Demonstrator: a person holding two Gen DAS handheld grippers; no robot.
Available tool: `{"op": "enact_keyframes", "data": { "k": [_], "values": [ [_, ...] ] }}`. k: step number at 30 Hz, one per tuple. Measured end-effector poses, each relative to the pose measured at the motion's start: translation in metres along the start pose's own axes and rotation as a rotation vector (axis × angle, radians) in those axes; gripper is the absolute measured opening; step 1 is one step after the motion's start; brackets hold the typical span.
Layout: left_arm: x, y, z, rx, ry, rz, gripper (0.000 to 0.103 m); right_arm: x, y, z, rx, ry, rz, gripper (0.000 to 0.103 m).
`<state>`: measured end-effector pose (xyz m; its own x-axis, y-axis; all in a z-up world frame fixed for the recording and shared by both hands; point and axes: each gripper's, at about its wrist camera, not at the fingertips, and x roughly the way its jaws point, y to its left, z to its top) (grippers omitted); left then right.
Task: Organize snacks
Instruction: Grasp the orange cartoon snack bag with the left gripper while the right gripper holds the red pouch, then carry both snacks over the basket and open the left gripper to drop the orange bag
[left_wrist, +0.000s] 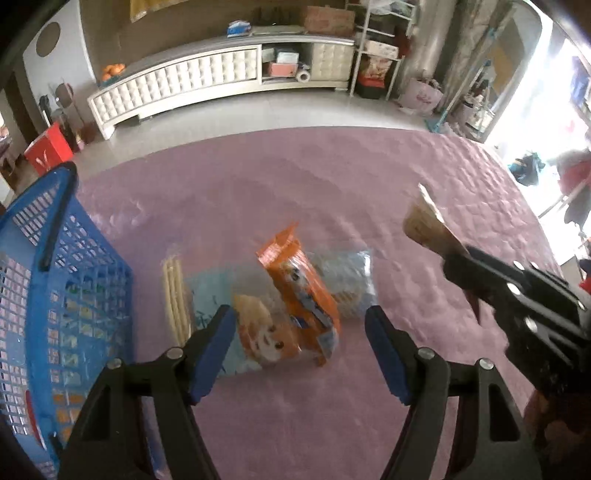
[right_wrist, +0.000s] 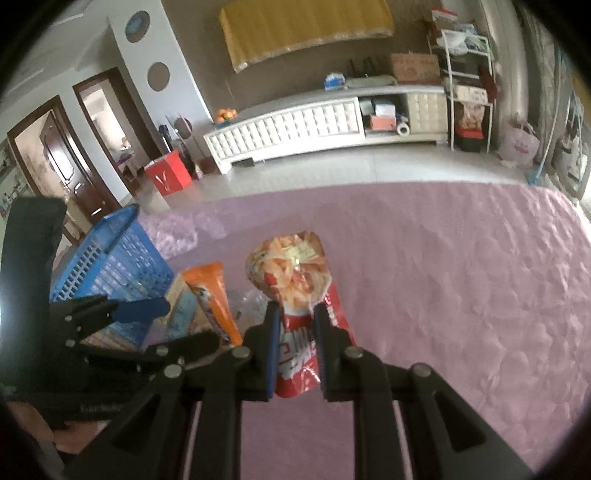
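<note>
My left gripper (left_wrist: 299, 332) is open and empty, just above a pile of snacks on the pink cloth: an orange packet (left_wrist: 299, 291) lies on a light blue bag with a cartoon face (left_wrist: 258, 332), with a clear packet (left_wrist: 347, 284) behind. My right gripper (right_wrist: 295, 332) is shut on a red snack bag (right_wrist: 295, 284) and holds it above the cloth; it also shows in the left wrist view (left_wrist: 428, 225). A blue basket (left_wrist: 55, 295) stands to the left of the pile, with packets inside. The orange packet (right_wrist: 212, 299) and the basket (right_wrist: 110, 258) show in the right wrist view too.
The pink cloth (left_wrist: 332, 184) covers the whole surface. Beyond its far edge is tiled floor, a long white cabinet (left_wrist: 207, 81), a red box (left_wrist: 48, 151) and a metal rack (left_wrist: 380, 48).
</note>
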<state>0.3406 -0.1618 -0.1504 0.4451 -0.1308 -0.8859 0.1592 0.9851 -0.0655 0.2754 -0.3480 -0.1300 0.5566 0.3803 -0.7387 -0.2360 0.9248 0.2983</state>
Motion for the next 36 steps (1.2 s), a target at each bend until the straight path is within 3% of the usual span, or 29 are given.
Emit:
{"op": "enact_keyframes", "data": {
  "k": [5, 7, 9, 14, 20, 27, 36],
  "values": [
    [0.014, 0.002, 0.013, -0.005, 0.004, 0.008, 0.068, -0.001, -0.005, -0.001, 0.01, 0.01, -0.004, 0.021],
    [0.02, -0.002, 0.017, 0.006, 0.007, 0.004, 0.057, -0.002, -0.003, -0.003, -0.008, 0.016, -0.013, 0.021],
    [0.023, -0.003, 0.018, 0.009, 0.011, -0.004, 0.027, -0.002, -0.003, -0.004, -0.005, 0.022, -0.018, 0.021],
    [0.018, -0.005, 0.013, 0.023, -0.012, -0.037, 0.016, -0.001, -0.008, -0.003, 0.014, 0.031, -0.021, 0.021],
    [-0.014, -0.008, 0.005, 0.041, -0.079, -0.07, 0.014, -0.005, -0.002, -0.002, 0.029, 0.027, -0.008, 0.021],
    [-0.079, -0.005, -0.001, 0.063, -0.181, -0.117, 0.014, -0.035, 0.037, 0.009, -0.062, -0.01, -0.024, 0.021],
    [-0.192, 0.051, -0.012, 0.078, -0.314, -0.087, 0.014, -0.084, 0.111, 0.033, -0.149, -0.081, 0.032, 0.021]
  ]
}}
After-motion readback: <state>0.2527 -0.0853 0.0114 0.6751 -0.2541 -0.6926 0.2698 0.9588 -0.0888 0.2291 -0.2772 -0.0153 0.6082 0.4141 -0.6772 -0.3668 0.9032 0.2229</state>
